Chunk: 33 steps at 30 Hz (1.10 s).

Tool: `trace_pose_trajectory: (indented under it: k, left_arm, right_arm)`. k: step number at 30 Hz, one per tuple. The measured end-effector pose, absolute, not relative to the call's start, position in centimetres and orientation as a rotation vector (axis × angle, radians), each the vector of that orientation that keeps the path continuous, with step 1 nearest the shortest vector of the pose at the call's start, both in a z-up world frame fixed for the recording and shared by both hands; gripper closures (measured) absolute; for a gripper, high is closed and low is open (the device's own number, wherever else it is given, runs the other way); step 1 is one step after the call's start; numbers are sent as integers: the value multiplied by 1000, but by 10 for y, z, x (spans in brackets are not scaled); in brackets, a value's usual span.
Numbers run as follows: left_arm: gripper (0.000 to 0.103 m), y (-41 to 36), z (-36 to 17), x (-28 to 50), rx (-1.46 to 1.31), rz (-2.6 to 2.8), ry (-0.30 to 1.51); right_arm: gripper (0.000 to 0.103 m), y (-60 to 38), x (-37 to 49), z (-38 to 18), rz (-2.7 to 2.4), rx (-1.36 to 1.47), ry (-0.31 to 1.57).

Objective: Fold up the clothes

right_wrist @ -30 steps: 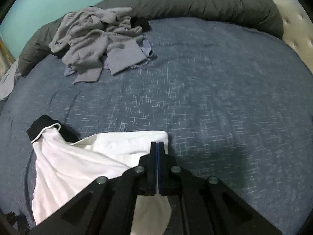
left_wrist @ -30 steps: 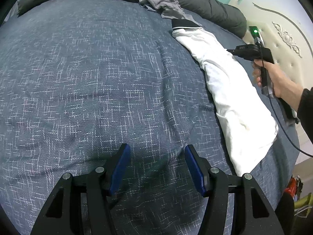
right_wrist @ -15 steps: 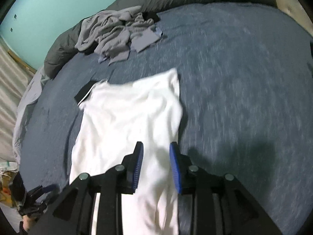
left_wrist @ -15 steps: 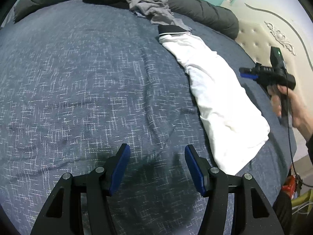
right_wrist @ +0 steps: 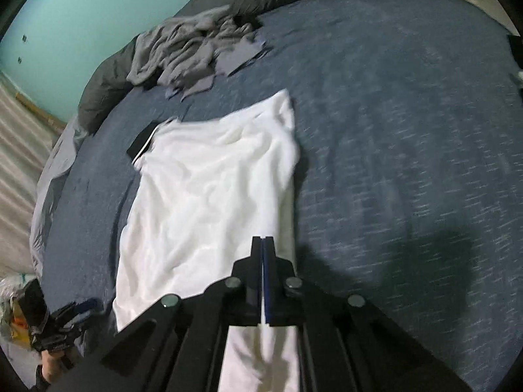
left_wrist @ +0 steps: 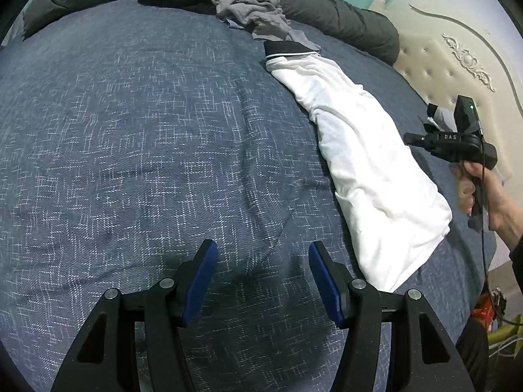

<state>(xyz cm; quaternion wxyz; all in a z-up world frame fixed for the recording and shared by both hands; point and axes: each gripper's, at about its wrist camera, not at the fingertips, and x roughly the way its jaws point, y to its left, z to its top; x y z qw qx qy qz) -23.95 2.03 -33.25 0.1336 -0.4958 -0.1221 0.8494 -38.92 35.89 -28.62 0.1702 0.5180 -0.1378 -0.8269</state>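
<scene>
**A:** Where is the clothing?

**B:** A white folded garment with a black collar band (left_wrist: 366, 150) lies flat on the bed's dark blue woven cover (left_wrist: 147, 130). Beyond its collar end sits a crumpled heap of grey clothes (left_wrist: 242, 3), against a long dark grey rolled duvet (left_wrist: 343, 19) along the bed's far edge.

**A:** And the left gripper (left_wrist: 261, 274)?

**B:** Its blue-padded fingers are spread wide, holding nothing, above bare cover just beside the garment's near end.

**A:** The right gripper (right_wrist: 263, 251)?

**B:** Its fingers are pressed together, above the garment's near right edge. In its own view I cannot tell whether cloth is pinched between them; the picture is blurred there. In the left view the gripper appears beside the garment, apart from it, held by a hand (left_wrist: 483, 189) with a dark sleeve.

**A:** Anything cut off?

**B:** The garment's near end disappears under the right gripper's body. A cream tufted headboard (left_wrist: 457, 62) shows partly beyond the garment.
</scene>
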Motion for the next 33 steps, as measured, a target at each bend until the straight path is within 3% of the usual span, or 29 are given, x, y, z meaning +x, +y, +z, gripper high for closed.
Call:
trace_pose_trajectory:
  k: [7,9,12,16,17,18,19,33]
  left_arm:
    - [41,23,-332,-236,-1438,2472,-362]
    - [41,23,-332,-235,-1437,2473,-363]
    - [41,23,-332,-235,-1437,2471,-363]
    - [41,21,-331,-236,-1433,2471,-363]
    - [41,20,-331,-236,-1433,2471,-364]
    - [41,20,-331,-237,-1433,2472,-365]
    - [41,19,-331,-237,-1433,2472,-366]
    - [41,20,-329,-237,-1429,2469,-359]
  right_arm:
    - [100,354,-392,-292,-2261,1519,-476]
    - [88,351,-390,-294,-2262,1526,-478]
    - [79,349,-387,-297,-2261,1527,-487]
    - [79,346,-383,-301,-2262,1521,-472]
    - [85,345,-383,-302,-2262,1520,-468]
    - [98,345,-382,-303,-2263,1520,-463]
    - [99,345,-381,-304,-2268,1524,-450]
    - [101,361,-378,-300,-2392,1545,-392]
